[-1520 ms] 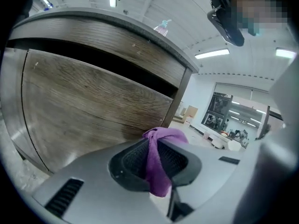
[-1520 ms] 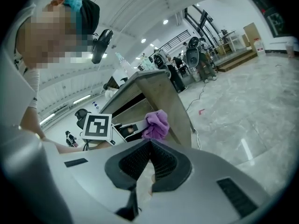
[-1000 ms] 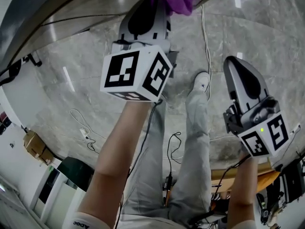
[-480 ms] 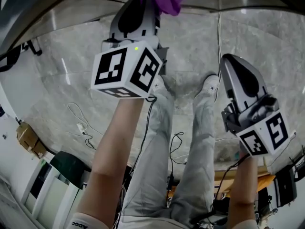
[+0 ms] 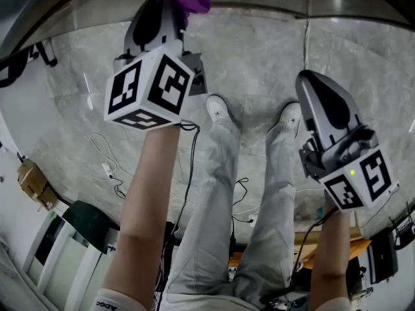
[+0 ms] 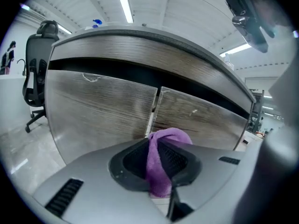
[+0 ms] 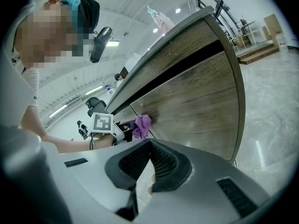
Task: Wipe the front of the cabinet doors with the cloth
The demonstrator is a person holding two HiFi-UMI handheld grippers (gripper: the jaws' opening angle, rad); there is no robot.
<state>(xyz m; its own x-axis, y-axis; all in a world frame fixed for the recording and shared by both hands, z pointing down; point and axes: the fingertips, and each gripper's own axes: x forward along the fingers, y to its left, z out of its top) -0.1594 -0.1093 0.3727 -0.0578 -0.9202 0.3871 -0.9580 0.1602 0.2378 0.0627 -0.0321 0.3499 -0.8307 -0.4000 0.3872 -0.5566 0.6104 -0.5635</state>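
Now your left tool (image 6: 155, 146) clamps purple cloth (image 6: 169, 135); cabinet doors (image 6: 98, 111) straight ahead, door gap (image 6: 153, 113) mid-frame; right tool (image 7: 149, 148) closed, empty, farther off.

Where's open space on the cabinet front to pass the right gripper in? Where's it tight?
Free: the left door face, between the door seam and the office chair side; also the right door past the cloth. Tight: the seam, where the left gripper clamps the cloth. The floor left of the legs has cables.
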